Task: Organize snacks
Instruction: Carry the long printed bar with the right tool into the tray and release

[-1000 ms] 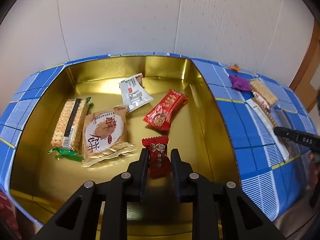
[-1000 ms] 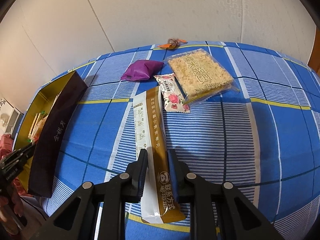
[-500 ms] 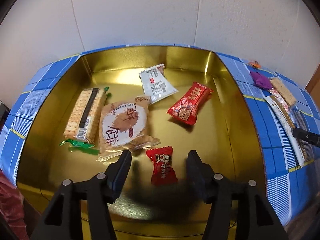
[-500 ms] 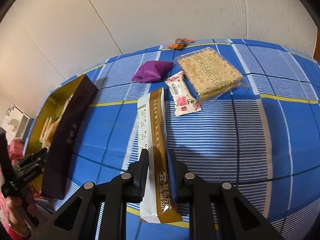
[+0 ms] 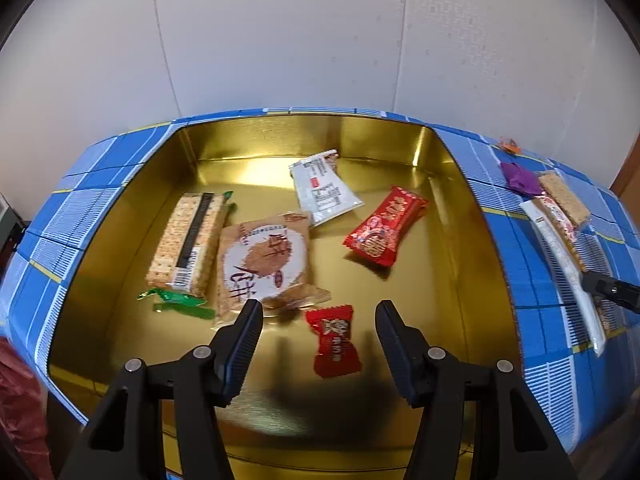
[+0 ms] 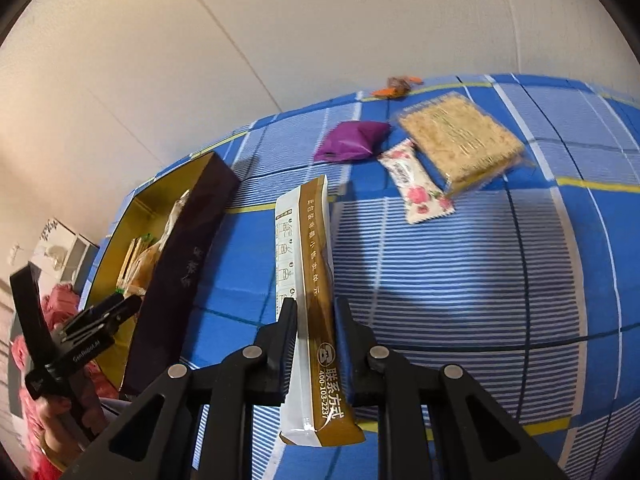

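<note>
Blue cloth: right gripper [image 6: 316,316] clamps sachet [image 6: 310,292]; left gripper [image 5: 318,322] gapes over tin [image 5: 460,216].

Showing "联系方式" and "400-103-223", last digit hidden, on the brown-and-white sachet [image 6: 311,308]. Bearing "GenRobot.AI" on the left gripper [image 6: 102,312] body. Displaying a large "饼" on the round-cake packet [image 5: 265,264]. Other print unreadable.

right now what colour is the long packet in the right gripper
White and golden-brown long packet, clearest in the right wrist view.

I see warm indoor light glaring off the gold tin [image 5: 460,240]; fisheye edges bend and darken, with slight blur.
</note>
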The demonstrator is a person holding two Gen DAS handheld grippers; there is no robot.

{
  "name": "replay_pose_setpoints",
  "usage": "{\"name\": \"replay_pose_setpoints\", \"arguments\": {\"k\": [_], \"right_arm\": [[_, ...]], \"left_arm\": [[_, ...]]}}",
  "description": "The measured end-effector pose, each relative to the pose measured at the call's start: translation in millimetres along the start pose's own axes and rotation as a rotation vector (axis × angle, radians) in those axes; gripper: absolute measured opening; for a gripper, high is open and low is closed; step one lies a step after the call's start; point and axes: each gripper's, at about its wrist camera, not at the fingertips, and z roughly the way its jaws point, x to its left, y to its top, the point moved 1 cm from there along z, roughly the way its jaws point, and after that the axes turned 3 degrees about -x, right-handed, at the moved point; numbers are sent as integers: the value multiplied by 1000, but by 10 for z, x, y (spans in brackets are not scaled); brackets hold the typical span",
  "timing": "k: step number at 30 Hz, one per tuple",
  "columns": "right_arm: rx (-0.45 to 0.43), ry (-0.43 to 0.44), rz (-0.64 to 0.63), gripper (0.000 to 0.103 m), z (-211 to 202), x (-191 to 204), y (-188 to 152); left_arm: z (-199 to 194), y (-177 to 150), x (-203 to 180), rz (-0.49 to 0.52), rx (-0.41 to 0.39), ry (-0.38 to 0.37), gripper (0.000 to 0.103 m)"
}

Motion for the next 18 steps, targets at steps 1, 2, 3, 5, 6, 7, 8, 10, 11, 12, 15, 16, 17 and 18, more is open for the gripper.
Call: {"name": "replay_pose_setpoints", "arguments": {"k": [1,2,3,5,6,7,8,10,11,12,15,16,17,18], "right_arm": [[-7,-7,-12,18,-14,42,-1],[-15,-14,-23,18,-26,87,-1],[-21,-16,-29,18,-39,148,-4],[-22,-15,-37,18,-46,227,-6],[-19,-15,-47,18,-46,292,-8],[-18,-15,-56,18,-48,347,-9],[-20,-13,-68,18,-56,413,-8],[-24,-12,-92,18,-54,548,1],[-25,-8,-111,18,-54,639,14],[-26,-5,-123,18,-53,700,23],[-34,20,-154,18,-61,913,59],[-35,29,-161,18,-60,977,70],[-35,43,-171,18,-63,1059,77],[-34,50,-180,18,-56,1126,85]], "left_arm": [[-7,-1,8,-3,-3,4,60],[-15,3,19,-6,-8,6,60],[-33,11,36,-11,-16,8,60],[-60,23,69,-22,-29,16,60],[-80,33,103,-34,-38,23,60],[-93,40,135,-43,-42,27,60],[-107,47,177,-57,-47,32,60],[-132,55,253,-83,-57,55,60],[-141,56,282,-90,-61,75,60],[-151,59,330,-100,-64,98,60],[-169,50,475,-148,-64,119,60],[-169,47,523,-165,-61,126,60],[-169,41,558,-178,-58,132,60],[-165,37,601,-193,-53,135,60]]}}
